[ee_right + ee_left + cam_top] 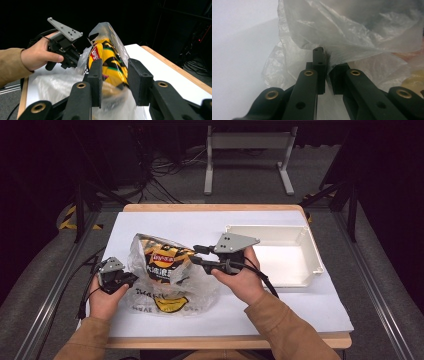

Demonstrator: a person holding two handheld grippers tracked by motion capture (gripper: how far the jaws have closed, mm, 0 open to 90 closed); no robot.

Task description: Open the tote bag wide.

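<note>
Pinching plastic bag (352, 37) edge with left gripper (327, 72); right gripper (115, 77) jaws apart, straddling chip bag (110, 62), long axis running away between them.

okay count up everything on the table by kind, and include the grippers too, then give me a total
Chip bag, yellow and black, partly inside the plastic bag: 1
Clear plastic bag: 1
White tray: 1
Handheld grippers, left gripper and right gripper: 2
Total: 5
</note>
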